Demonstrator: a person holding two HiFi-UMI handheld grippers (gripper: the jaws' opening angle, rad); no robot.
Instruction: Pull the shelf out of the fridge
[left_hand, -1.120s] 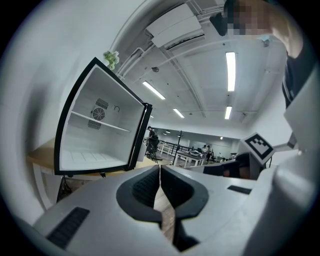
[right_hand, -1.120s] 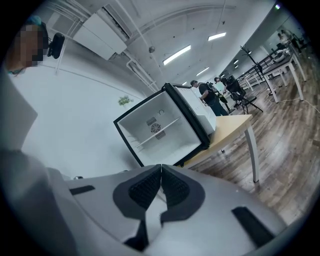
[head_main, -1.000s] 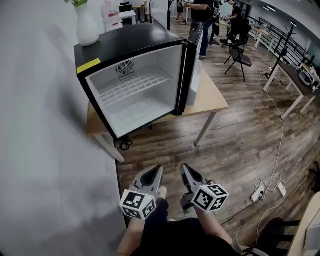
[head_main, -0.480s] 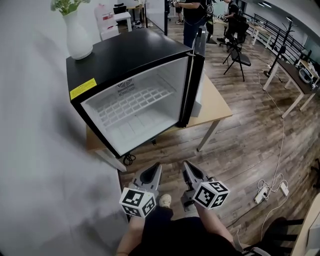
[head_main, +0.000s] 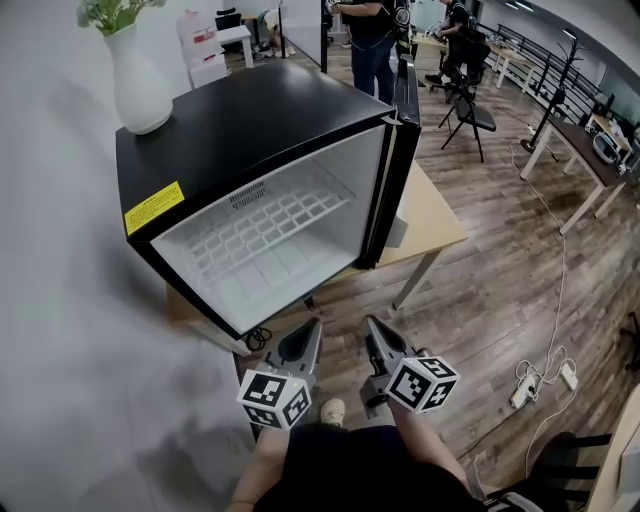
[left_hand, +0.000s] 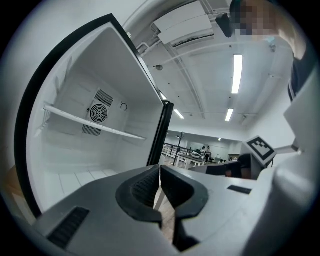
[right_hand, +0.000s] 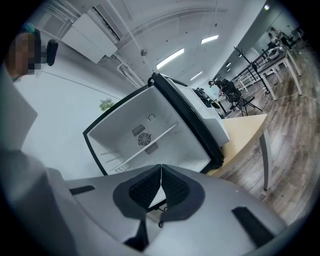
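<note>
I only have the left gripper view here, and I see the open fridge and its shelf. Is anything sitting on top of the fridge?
Observer: Yes, a white vase with green sprigs stands on top of the fridge, at the corner near the wall.
Operator: What does the fridge stand on?
Observer: A light wooden table with a wood-plank floor under it.
Operator: And the right tool, is it holding anything?
Observer: No, the right tool is shut with nothing between its jaws.
</note>
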